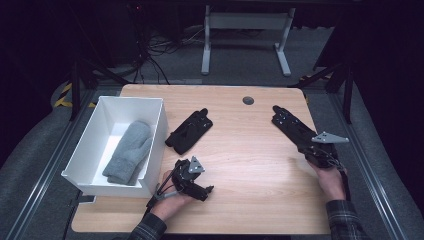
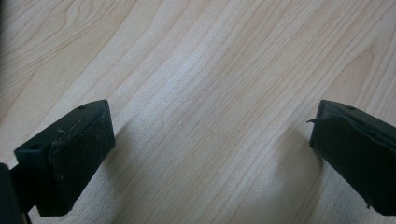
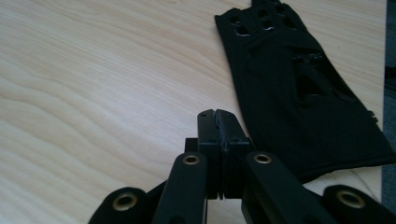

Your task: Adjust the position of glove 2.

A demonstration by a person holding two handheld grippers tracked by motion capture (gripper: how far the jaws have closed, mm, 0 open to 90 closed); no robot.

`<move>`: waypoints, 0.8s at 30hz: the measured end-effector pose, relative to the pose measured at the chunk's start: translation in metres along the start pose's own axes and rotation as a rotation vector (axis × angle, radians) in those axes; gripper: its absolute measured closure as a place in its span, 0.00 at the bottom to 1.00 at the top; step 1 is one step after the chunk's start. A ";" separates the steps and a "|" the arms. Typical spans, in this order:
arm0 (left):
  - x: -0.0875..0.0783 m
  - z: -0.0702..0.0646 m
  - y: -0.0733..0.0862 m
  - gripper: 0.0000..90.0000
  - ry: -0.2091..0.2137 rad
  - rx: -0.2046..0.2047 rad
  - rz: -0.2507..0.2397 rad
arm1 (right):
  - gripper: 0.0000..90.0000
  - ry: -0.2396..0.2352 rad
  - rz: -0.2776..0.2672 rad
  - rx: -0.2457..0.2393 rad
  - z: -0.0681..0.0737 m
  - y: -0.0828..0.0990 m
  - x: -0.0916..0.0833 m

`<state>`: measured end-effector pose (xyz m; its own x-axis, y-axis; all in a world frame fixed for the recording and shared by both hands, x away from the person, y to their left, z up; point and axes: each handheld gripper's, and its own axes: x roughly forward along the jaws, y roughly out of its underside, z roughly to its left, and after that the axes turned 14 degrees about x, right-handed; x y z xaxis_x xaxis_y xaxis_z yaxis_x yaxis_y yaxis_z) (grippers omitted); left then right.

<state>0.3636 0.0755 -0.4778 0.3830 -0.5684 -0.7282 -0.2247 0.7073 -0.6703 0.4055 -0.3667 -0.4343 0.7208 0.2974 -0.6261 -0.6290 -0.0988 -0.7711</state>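
Observation:
Two black gloves lie on the wooden table (image 1: 250,170). One black glove (image 1: 189,131) rests near the middle, beside the white box. The other black glove (image 1: 286,120) (image 3: 299,88) lies flat at the right. My right gripper (image 1: 303,142) (image 3: 218,116) is shut with nothing between its jaws, its tip just left of that glove's cuff edge. My left gripper (image 1: 194,181) (image 2: 210,135) stands open close over bare wood near the front, its pads (image 2: 79,144) wide apart with nothing between them. A grey mitten (image 1: 129,152) lies inside the white box (image 1: 159,135).
The white box takes up the table's left side, next to my left hand. A small round grommet (image 1: 248,100) sits near the far edge. Beyond the table stand a white desk frame (image 1: 245,30) and floor cables (image 1: 155,55).

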 end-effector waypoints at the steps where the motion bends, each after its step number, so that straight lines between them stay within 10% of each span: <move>1: 0.000 0.000 0.000 0.00 0.001 0.001 0.000 | 1.00 0.007 0.001 -0.001 -0.003 -0.002 0.002; 24: 0.000 0.001 0.000 0.00 0.003 0.006 0.001 | 1.00 0.082 0.082 0.027 -0.031 -0.006 0.032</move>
<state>0.3642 0.0756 -0.4777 0.3801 -0.5691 -0.7291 -0.2199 0.7101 -0.6689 0.4413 -0.3864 -0.4534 0.6870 0.2105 -0.6955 -0.6941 -0.0934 -0.7138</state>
